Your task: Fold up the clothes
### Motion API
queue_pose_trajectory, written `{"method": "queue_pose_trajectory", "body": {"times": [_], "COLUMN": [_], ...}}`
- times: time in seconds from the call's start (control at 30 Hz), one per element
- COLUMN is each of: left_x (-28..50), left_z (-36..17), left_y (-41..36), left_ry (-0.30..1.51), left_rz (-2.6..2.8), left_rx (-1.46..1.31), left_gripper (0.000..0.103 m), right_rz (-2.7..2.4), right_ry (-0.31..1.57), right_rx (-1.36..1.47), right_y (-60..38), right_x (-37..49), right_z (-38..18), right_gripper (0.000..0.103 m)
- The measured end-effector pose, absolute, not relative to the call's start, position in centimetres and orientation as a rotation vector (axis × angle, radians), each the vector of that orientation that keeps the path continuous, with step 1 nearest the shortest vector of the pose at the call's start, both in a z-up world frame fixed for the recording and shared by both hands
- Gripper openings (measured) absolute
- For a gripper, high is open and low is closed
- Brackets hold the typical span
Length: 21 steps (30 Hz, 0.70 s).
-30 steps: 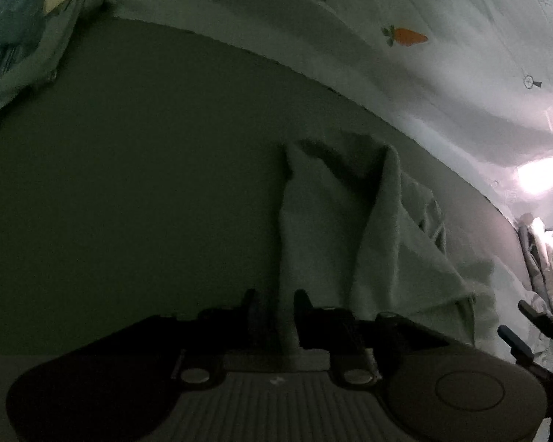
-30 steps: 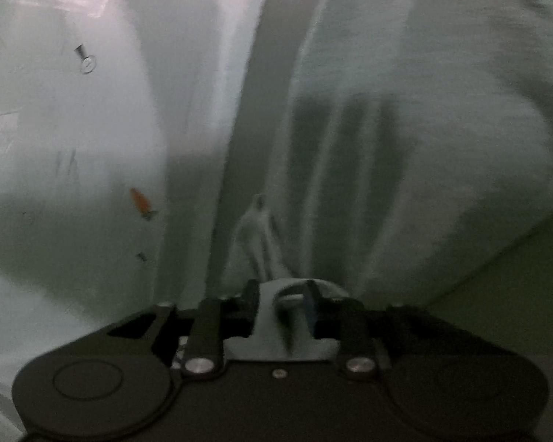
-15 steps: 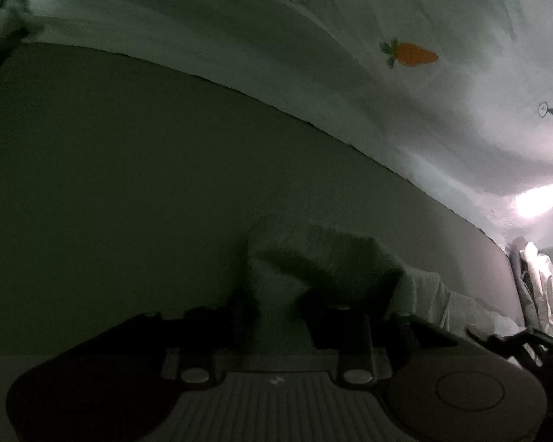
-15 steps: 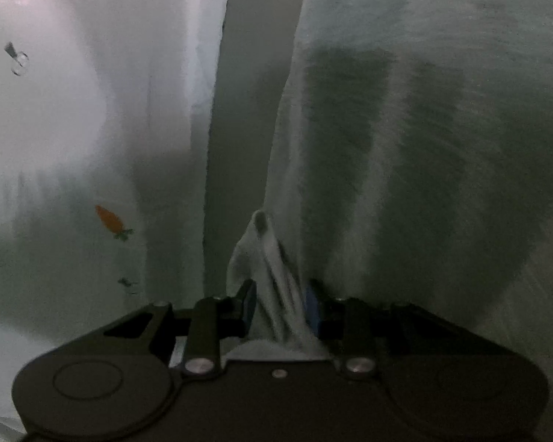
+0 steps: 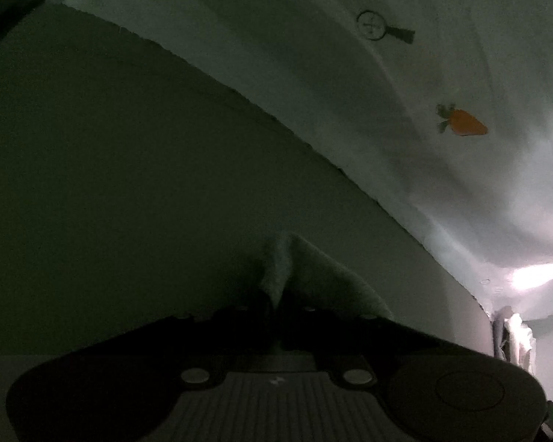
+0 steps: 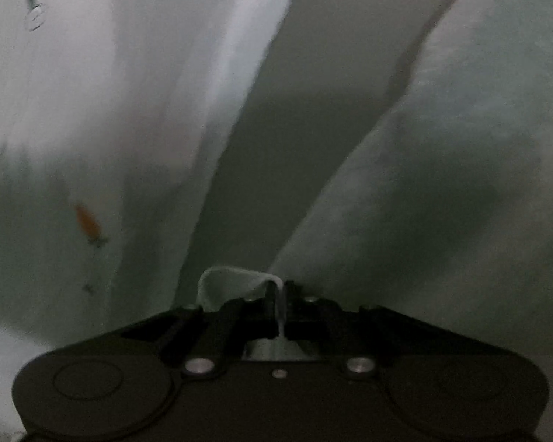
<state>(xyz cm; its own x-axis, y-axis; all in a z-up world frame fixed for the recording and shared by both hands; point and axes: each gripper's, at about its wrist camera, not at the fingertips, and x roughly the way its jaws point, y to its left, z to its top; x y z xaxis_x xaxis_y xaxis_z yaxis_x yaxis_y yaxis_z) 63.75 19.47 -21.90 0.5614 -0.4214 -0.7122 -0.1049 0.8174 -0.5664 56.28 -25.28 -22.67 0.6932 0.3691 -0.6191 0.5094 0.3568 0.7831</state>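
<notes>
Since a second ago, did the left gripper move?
Yes. The left gripper, shut on the grey cloth, has moved: the carrot print on the white sheet slid down and grew, so it went towards the sheet.

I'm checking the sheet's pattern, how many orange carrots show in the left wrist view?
1: a carrot print at upper right on the white sheet. Others may lie outside the view.

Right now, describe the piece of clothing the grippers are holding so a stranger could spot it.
Look at the plain dark surface beside the white carrot-print sheet. On it lies a pale grey-green fuzzy garment, pinched by the left gripper and right gripper. Unlike the sheet, it has no print.
</notes>
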Motion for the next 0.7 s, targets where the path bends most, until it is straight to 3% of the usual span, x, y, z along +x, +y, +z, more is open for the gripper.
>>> {"method": "queue_pose_trajectory", "body": {"times": [0.1, 0.17, 0.33, 0.6, 0.7], "left_x": [63.3, 62.7, 60.0, 57.9, 57.5], "left_z": [-20.6, -19.8, -18.4, -18.4, -18.6], "left_y": [18.1, 17.8, 17.8, 17.3, 16.9], "left_ry": [0.977, 0.977, 0.973, 1.02, 1.04], "left_rz": [-0.187, -0.177, -0.151, -0.143, -0.144], "left_rx": [-0.5, -0.469, -0.503, -0.493, -0.483], "left_gripper": [0.02, 0.034, 0.044, 0.046, 0.048], "right_rz": [-0.104, -0.089, 0.011, 0.047, 0.023], "right_ry": [0.838, 0.796, 0.682, 0.796, 0.842], "right_rx": [1.244, 1.241, 1.521, 1.648, 1.599], "right_y": [-25.1, -25.0, -24.7, -20.9, -19.9], "right_x": [55.2, 53.8, 49.8, 47.8, 49.8], "right_z": [-21.7, -20.6, -21.3, -23.6, -23.4], "right_gripper": [0.012, 0.022, 0.03, 0.031, 0.038]}}
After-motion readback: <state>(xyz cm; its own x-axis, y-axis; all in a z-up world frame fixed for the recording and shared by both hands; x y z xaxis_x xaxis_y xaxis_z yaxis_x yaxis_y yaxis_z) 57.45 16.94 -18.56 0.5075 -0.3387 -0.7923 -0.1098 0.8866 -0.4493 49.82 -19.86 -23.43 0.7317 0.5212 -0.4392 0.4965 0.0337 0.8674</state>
